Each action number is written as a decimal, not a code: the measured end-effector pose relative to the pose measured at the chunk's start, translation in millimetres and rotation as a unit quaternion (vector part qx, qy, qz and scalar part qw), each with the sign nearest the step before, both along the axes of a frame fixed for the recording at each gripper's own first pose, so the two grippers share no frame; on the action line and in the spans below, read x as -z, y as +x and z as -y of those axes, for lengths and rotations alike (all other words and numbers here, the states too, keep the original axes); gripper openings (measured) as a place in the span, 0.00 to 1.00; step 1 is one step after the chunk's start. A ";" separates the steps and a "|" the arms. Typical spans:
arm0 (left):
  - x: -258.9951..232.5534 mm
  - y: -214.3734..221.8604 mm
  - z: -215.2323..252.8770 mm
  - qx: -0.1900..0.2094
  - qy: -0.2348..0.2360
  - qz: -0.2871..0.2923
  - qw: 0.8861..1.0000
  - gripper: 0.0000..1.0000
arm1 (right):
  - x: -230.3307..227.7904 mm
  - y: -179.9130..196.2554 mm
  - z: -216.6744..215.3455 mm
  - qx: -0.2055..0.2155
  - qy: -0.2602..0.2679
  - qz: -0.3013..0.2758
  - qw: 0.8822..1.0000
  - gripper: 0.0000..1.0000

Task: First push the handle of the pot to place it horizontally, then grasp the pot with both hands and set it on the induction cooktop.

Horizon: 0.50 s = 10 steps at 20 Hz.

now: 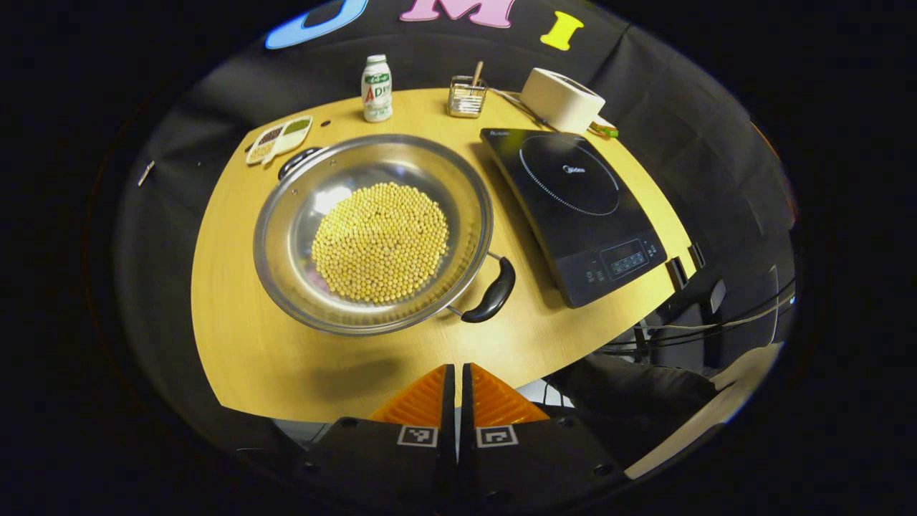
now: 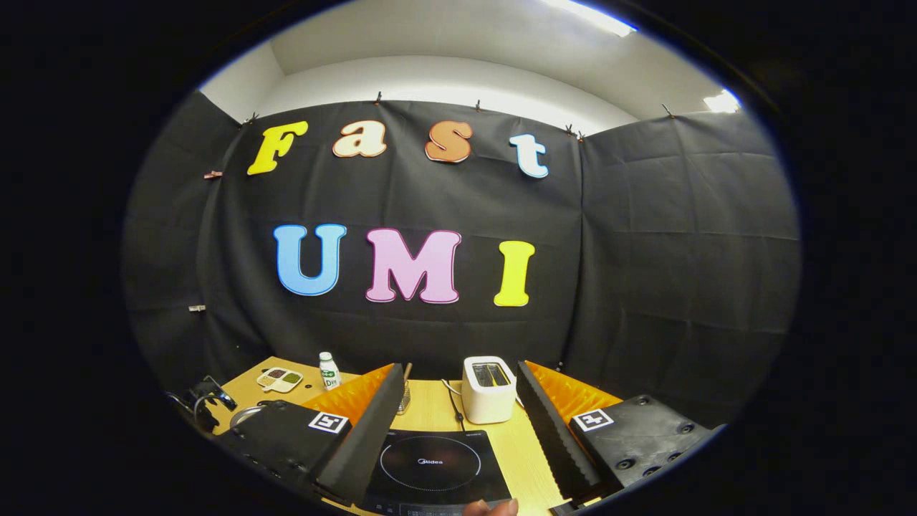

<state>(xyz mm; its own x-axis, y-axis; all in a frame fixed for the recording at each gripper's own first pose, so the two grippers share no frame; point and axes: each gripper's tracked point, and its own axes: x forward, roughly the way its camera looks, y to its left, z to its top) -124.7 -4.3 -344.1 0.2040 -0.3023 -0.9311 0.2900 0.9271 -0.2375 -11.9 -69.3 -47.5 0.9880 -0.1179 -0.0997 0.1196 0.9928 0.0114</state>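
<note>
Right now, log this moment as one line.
pot: on table, handle diagonal | cooktop: bare | left gripper: shut, hovering | right gripper: open

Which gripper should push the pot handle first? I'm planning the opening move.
Probably left. The left gripper, shut, hangs over the table edge facing the pot, whose handle sits just ahead. The right gripper, open, faces the cooktop and toaster.

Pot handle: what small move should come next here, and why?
Probably bring the left gripper, jaws together, forward to the near black handle and nudge it sideways. The pot of beans sits on the table beside the induction cooktop, its handles lying diagonally, not yet horizontal.
</note>
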 end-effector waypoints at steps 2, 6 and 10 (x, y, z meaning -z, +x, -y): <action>14.7 6.9 1.2 0.001 0.006 -0.007 1.000 0.05 | 0.2 -1.6 8.2 0.008 0.002 -0.001 1.000 0.98; 30.1 17.1 4.5 0.012 0.028 -0.021 0.999 0.05 | 3.3 -6.0 29.4 0.031 0.008 -0.006 0.999 0.98; 38.8 26.9 14.6 0.026 0.046 -0.026 0.998 0.05 | 1.8 -9.5 52.3 0.057 0.021 -0.003 0.998 0.98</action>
<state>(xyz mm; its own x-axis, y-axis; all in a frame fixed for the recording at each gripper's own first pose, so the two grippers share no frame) -97.8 -18.8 -383.0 0.1417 -0.2242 -0.9642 0.3275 0.9298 -0.1681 -21.4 -121.6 -49.3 0.9677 -0.2257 -0.1120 0.2325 0.9712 0.0514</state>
